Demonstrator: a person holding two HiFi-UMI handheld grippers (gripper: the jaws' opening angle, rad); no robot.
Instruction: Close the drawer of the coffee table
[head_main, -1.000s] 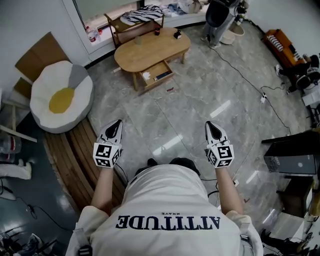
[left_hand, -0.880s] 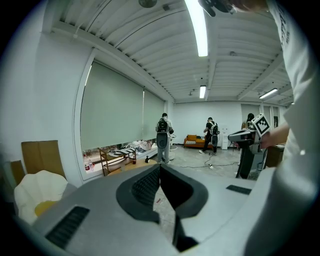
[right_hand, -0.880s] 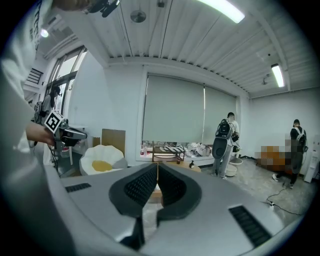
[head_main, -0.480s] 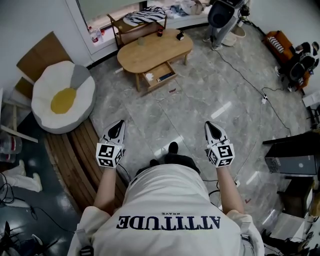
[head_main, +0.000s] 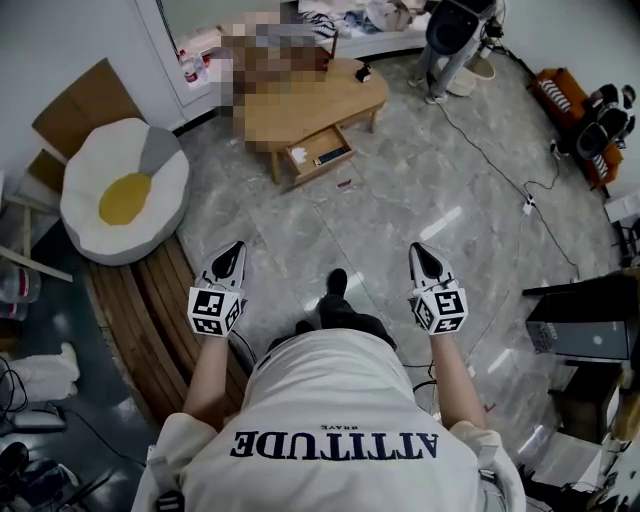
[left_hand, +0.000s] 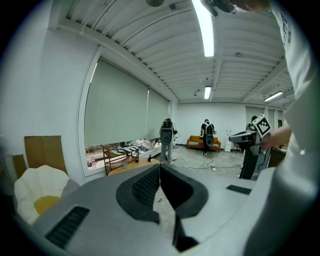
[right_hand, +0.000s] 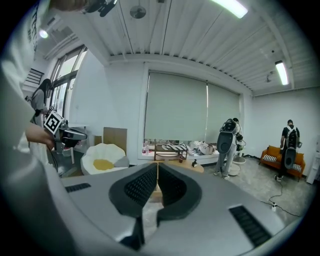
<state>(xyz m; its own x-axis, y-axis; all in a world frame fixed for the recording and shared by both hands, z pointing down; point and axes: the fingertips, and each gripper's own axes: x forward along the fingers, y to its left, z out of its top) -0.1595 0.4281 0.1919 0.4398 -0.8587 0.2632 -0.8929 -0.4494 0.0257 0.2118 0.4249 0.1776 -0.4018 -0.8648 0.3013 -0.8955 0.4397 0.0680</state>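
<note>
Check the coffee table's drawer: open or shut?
Open: the drawer juts out from the coffee table, its inside exposed.

The right gripper (right_hand: 157, 166) holds its jaws pressed together with nothing between them, and a low wooden bench (right_hand: 196, 166) shows just past their tips. At eight o'clock lies a fried-egg cushion (right_hand: 103, 159), a cardboard sheet (right_hand: 115, 136) behind it. At nine o'clock is the left gripper (right_hand: 82, 134). At three o'clock a person (right_hand: 289, 149) stands by an orange sofa (right_hand: 275, 156).

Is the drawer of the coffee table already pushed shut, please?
No, in the head view the drawer stands pulled out from the coffee table, its inside open to view.
</note>
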